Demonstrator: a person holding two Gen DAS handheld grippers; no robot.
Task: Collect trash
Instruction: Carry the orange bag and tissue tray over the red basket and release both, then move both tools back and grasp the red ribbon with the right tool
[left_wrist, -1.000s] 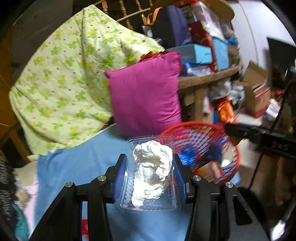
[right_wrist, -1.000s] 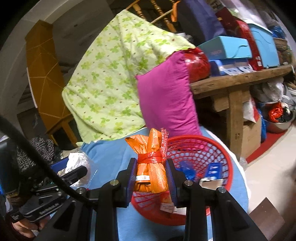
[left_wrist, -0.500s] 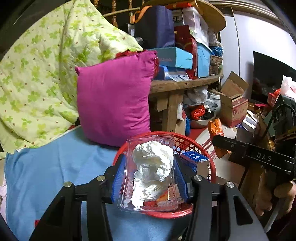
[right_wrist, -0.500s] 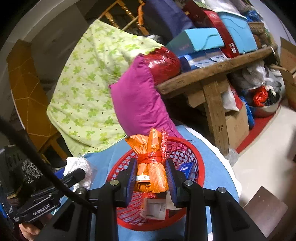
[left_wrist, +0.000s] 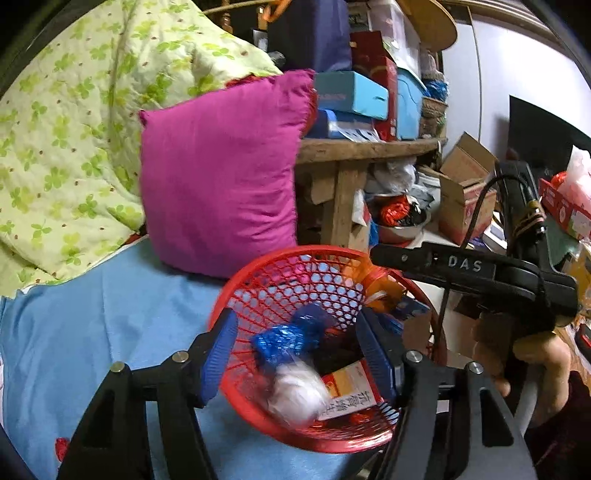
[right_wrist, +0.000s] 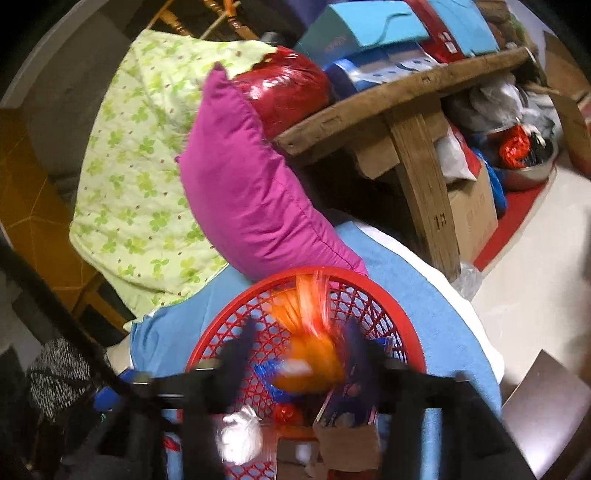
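Both loads look dropped. Left gripper (left_wrist: 295, 354) fingers wide, nothing between them; white wad (left_wrist: 295, 397) lies in the red basket (left_wrist: 258, 280) beside a blue wrapper (left_wrist: 286, 339). Right gripper (right_wrist: 301, 354) is blurred: fingers apart, orange packet (right_wrist: 314, 354) between them over the basket, apparently released, can't confirm. Basket sits on the blue bedsheet (left_wrist: 92, 314). No other loose trash visible; likely near done.

Motion blurs the right gripper (right_wrist: 299, 354), orange wrapper (right_wrist: 314, 354) and white wad (left_wrist: 295, 397).
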